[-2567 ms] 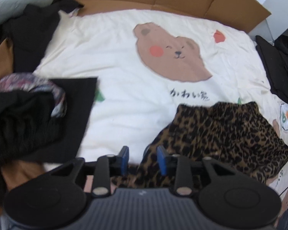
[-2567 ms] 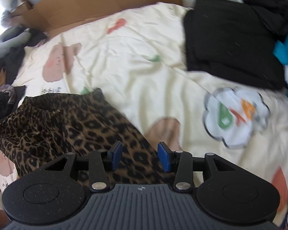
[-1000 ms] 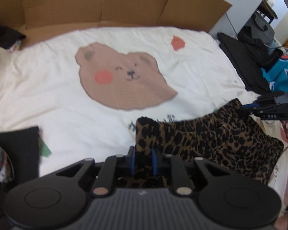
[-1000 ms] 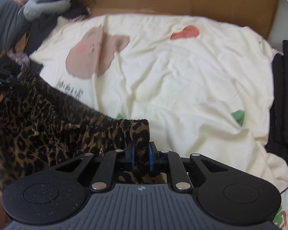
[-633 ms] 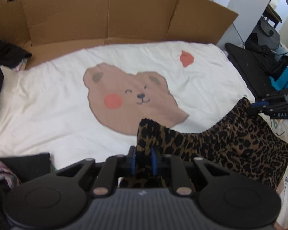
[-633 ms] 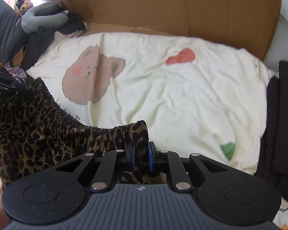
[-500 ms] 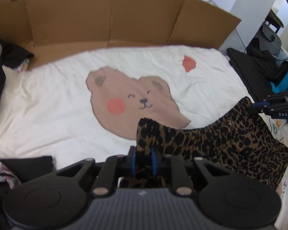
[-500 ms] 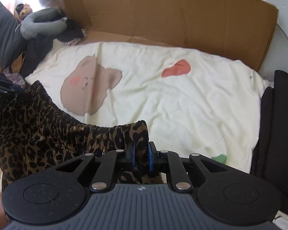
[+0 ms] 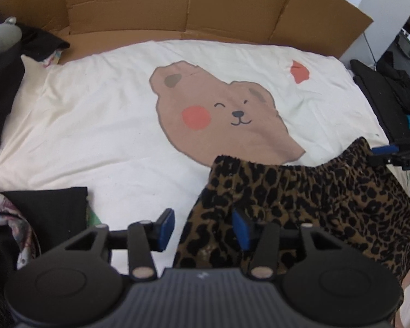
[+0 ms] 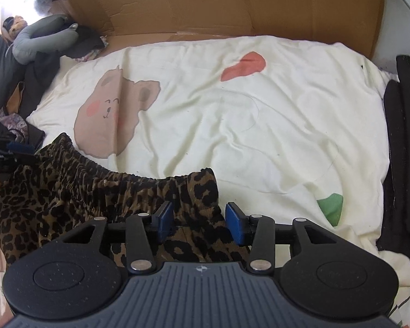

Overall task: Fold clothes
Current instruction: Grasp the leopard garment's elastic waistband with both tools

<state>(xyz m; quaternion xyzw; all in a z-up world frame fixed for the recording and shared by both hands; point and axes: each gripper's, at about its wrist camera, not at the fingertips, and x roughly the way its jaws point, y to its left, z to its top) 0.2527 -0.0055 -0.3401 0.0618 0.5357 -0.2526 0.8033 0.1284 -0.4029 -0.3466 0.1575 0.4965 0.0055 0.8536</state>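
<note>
A leopard-print garment (image 9: pixel 300 199) with an elastic waistband lies spread on the cream bear-print sheet (image 9: pixel 95 125). My left gripper (image 9: pixel 202 228) is over the waistband's left corner. Its jaws are opening, and the blue pads (image 9: pixel 165 228) stand off the fabric that lies between them. In the right wrist view, the right gripper (image 10: pixel 199 221) is over the garment's (image 10: pixel 68 191) right corner. Its jaws are opening too, with fabric loose between the pads (image 10: pixel 233 224). Each gripper shows at the edge of the other's view: the right gripper (image 9: pixel 396 154) and the left gripper (image 10: pixel 11 153).
Brown cardboard (image 9: pixel 177 5) walls the far side of the sheet. Dark clothes are piled on the left (image 9: pixel 41 213) and black garments on the right (image 10: pixel 404 150). A grey plush toy (image 10: pixel 41 43) lies at the far left corner.
Both grippers were shut on the waistband corners, holding it stretched above the sheet. Now both have opened, and the waistband has slackened and sunk onto the sheet.
</note>
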